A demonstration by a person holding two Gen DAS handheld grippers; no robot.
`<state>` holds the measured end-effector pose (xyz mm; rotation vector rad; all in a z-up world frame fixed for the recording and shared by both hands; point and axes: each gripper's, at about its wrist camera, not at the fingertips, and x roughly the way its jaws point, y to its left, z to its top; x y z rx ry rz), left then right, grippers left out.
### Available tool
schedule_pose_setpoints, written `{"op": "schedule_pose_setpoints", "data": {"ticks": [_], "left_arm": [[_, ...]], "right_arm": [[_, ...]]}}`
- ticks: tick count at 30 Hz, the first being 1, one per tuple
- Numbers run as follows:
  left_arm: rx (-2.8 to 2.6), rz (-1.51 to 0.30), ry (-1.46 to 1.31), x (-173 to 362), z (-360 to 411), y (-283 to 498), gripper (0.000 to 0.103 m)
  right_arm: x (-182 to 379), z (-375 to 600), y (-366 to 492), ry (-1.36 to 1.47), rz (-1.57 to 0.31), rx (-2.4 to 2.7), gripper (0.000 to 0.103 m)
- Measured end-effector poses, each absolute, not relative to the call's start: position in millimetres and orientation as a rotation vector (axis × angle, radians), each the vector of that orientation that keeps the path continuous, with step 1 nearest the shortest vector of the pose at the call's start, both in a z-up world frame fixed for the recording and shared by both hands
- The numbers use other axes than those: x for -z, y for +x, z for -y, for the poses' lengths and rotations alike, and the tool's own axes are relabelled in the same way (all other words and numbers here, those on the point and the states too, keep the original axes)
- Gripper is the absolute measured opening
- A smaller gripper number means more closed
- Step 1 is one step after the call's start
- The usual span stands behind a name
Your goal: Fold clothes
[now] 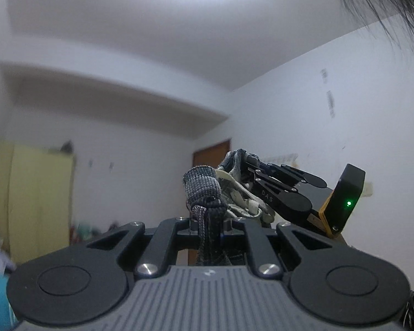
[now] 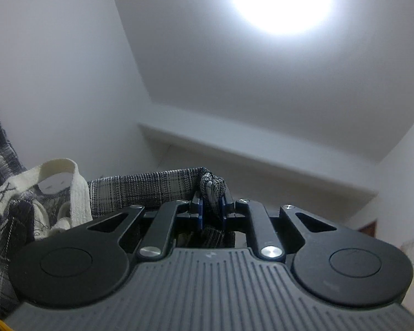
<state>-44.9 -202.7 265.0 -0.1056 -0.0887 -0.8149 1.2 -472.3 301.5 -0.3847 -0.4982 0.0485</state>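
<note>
The plaid garment (image 2: 140,190) is held aloft toward the ceiling, pinched in the fingers of both the left gripper (image 1: 208,222) and right gripper (image 2: 212,207), so its stretched edge is best kept taut and level.

Both grippers are pointing upward: the left gripper (image 1: 207,222) and right gripper (image 2: 212,209) are each pinching fabric tight.

The plaid garment (image 2: 2,193) is running off the nine o'clock edge; bunched cloth is hiding the left fingers (image 1: 193,215).
</note>
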Motion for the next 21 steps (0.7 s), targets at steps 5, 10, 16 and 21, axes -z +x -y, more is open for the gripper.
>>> {"op": "schedule_pose_setpoints", "data": {"ticks": [5,10,16,21], "left_arm": [[0.738,-0.080,-0.177,-205,173,-9,0.011],[0.630,-0.173,-0.266,-142,123,23,0.011],[0.476,-0.248,-0.395,-62,29,60,0.011],[0.287,-0.356,-0.505,26,-75,88,0.010]], "right_arm": [[-236,455,59,-0.339,0.366,-0.126,0.010],[-175,408,123,-0.363,0.247,-0.218,0.010],[-98,312,195,-0.407,0.124,-0.344,0.010],[-29,174,210,-0.458,-0.003,-0.453,0.010]]}}
